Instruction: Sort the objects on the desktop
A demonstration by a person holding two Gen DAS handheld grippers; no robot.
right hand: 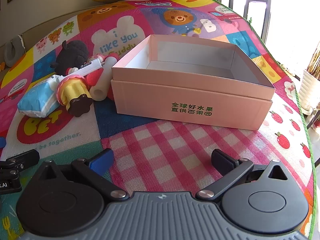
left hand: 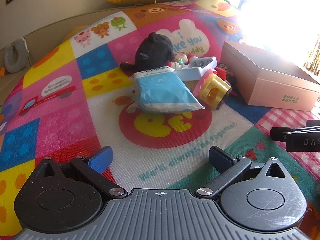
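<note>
Both claws gape empty: left gripper [left hand: 160,158], right gripper [right hand: 162,160]. We approach the tissue pack [left hand: 164,92] at twelve o'clock, then carry it toward the pink box [right hand: 192,104] at two o'clock.

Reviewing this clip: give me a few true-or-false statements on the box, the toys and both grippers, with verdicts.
1. The pink box holds nothing visible. True.
2. The left gripper grips the tissue pack. False: it is open, short of the pack.
3. The black plush toy lies on the mat, outside the box. True.
4. The right gripper is shut. False: its jaws stand wide apart.
5. The yellow toy lies inside the box. False: it lies beside it.
</note>
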